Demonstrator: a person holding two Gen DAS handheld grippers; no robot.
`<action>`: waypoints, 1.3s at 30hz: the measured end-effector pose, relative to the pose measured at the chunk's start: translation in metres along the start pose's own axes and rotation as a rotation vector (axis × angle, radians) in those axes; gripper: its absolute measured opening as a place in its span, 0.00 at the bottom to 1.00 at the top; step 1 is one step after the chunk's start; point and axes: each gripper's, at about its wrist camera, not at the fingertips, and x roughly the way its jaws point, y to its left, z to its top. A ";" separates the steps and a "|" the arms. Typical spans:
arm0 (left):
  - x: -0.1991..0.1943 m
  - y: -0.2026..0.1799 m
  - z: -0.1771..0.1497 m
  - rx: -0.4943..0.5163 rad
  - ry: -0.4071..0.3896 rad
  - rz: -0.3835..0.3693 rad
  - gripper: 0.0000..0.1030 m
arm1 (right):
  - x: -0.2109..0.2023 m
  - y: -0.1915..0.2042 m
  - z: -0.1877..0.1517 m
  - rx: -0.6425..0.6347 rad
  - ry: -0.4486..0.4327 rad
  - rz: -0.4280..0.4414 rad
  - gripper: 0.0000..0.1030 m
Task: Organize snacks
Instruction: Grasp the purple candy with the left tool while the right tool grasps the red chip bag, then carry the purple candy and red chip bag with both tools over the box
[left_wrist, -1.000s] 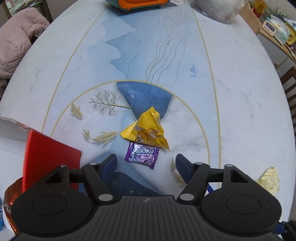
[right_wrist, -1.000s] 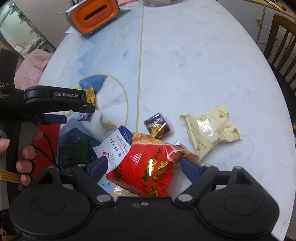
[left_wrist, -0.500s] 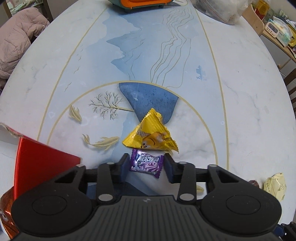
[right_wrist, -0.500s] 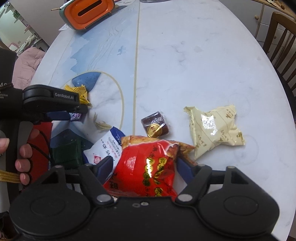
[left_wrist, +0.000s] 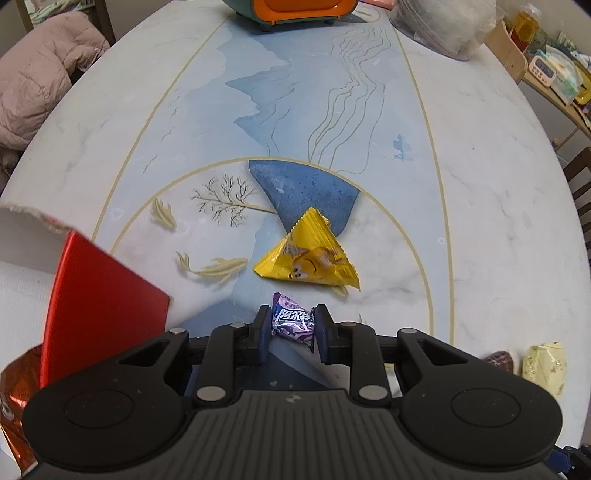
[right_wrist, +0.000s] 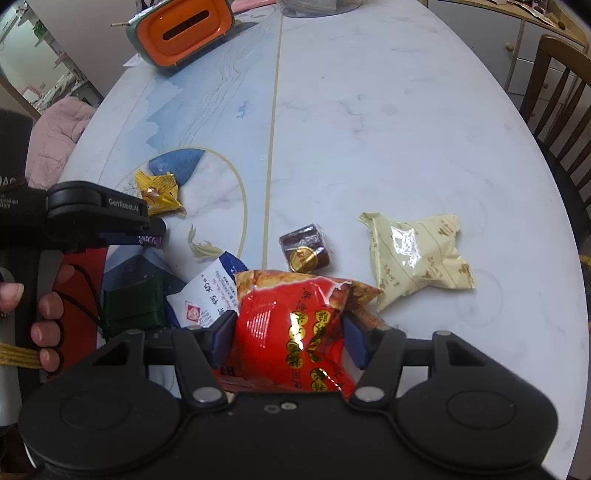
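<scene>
My left gripper (left_wrist: 291, 325) is shut on a small purple candy (left_wrist: 291, 319) that lies on the painted table; the right wrist view shows the same grip from the side, with the purple candy (right_wrist: 149, 240) at the pads. Just beyond it lies a yellow triangular packet (left_wrist: 306, 254). My right gripper (right_wrist: 290, 338) is closing its jaws on a puffy red snack bag (right_wrist: 288, 314), and both blue pads touch the bag's sides. The bag's lower part is hidden behind the gripper body.
Near the right gripper lie a cream packet (right_wrist: 413, 254), a brown chocolate (right_wrist: 304, 249), a white-and-blue packet (right_wrist: 207, 291) and a dark green packet (right_wrist: 133, 306). A red box (left_wrist: 99, 295) stands at the left. An orange tissue box (right_wrist: 181, 31) sits far back. A wooden chair (right_wrist: 554, 92) stands at the right edge.
The left jaws closed from wide apart onto the purple candy. The right jaws narrowed around the red bag until the pads met its sides. Neither hand shifted much.
</scene>
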 end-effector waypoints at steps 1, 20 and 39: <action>-0.002 0.000 -0.002 -0.002 -0.001 -0.003 0.23 | -0.002 -0.001 -0.001 0.001 -0.002 0.003 0.58; -0.101 0.009 -0.041 0.020 -0.082 -0.085 0.23 | -0.078 0.008 -0.020 -0.019 -0.103 0.061 0.58; -0.185 0.102 -0.081 -0.042 -0.123 -0.115 0.23 | -0.124 0.105 -0.042 -0.169 -0.169 0.158 0.58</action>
